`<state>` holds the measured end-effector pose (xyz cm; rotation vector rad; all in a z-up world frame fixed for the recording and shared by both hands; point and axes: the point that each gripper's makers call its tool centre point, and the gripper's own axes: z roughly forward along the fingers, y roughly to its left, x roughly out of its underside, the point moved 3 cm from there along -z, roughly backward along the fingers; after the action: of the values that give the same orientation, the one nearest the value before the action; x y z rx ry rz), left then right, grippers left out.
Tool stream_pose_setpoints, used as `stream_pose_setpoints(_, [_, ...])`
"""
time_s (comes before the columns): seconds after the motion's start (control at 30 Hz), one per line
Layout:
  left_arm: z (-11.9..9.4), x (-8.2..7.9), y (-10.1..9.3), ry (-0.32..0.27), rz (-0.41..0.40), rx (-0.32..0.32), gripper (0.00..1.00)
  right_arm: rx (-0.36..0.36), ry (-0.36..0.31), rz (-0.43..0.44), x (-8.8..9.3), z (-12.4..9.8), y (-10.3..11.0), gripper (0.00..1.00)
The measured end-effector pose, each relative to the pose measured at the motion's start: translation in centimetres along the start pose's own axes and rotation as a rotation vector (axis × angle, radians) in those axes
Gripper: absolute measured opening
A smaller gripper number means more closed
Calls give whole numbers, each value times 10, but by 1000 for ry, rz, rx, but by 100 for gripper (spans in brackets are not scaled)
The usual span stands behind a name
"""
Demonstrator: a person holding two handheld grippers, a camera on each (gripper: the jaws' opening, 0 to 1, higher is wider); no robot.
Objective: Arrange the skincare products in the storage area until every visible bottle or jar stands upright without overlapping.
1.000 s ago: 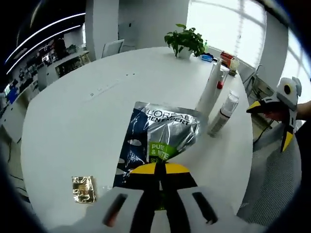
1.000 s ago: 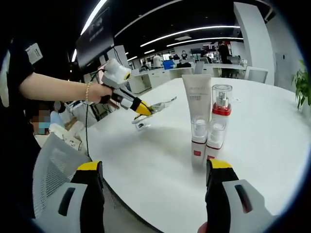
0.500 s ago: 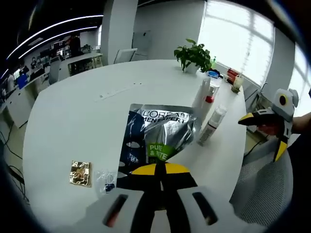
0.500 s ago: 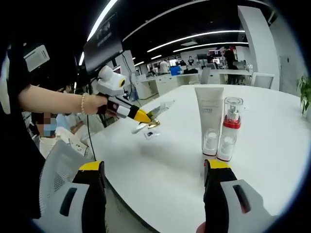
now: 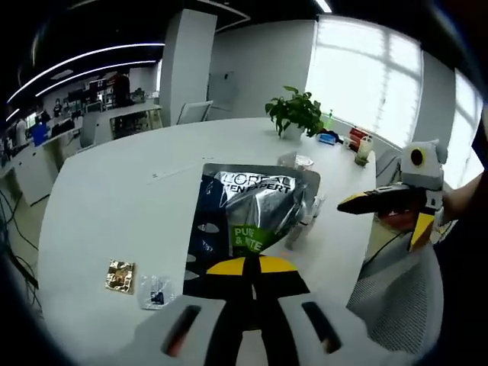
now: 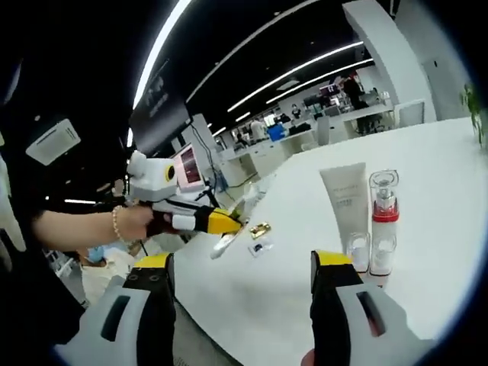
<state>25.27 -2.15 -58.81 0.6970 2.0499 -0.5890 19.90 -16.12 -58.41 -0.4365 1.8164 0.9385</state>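
Note:
My left gripper [image 5: 252, 266] is shut on the lower edge of a silver and blue L'Oréal sachet [image 5: 257, 207] and holds it up above the white round table [image 5: 114, 198]. In the right gripper view a hand carries that gripper [image 6: 231, 223] with the sachet [image 6: 238, 226] at the left. A white tube [image 6: 344, 201] stands upright beside a clear bottle with a red collar [image 6: 383, 216] and a small clear bottle [image 6: 356, 249]. My right gripper [image 6: 242, 261] is open and empty, short of these bottles. It also appears at the right as the right gripper [image 5: 381, 219].
A gold sachet [image 5: 119, 275] and a small clear packet [image 5: 155, 291] lie on the table near its front edge, seen again as the gold sachet [image 6: 260, 229] and packet [image 6: 257, 247]. A potted plant [image 5: 294, 113] and small items stand at the far edge.
My left gripper has raised the sachet higher off the table. My right gripper has drawn back from the bottles, which now look smaller and further away.

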Motion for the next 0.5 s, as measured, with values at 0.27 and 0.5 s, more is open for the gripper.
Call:
stream_pose_setpoints(0.27, [-13,-8,-16,-47,-23,0,0,-41,-121,142,-35,14,12,64])
stream_pose_setpoints(0.5, [-16,-11,-33,-33,6,-29,0,-69,-171,232,-52,26,30,57])
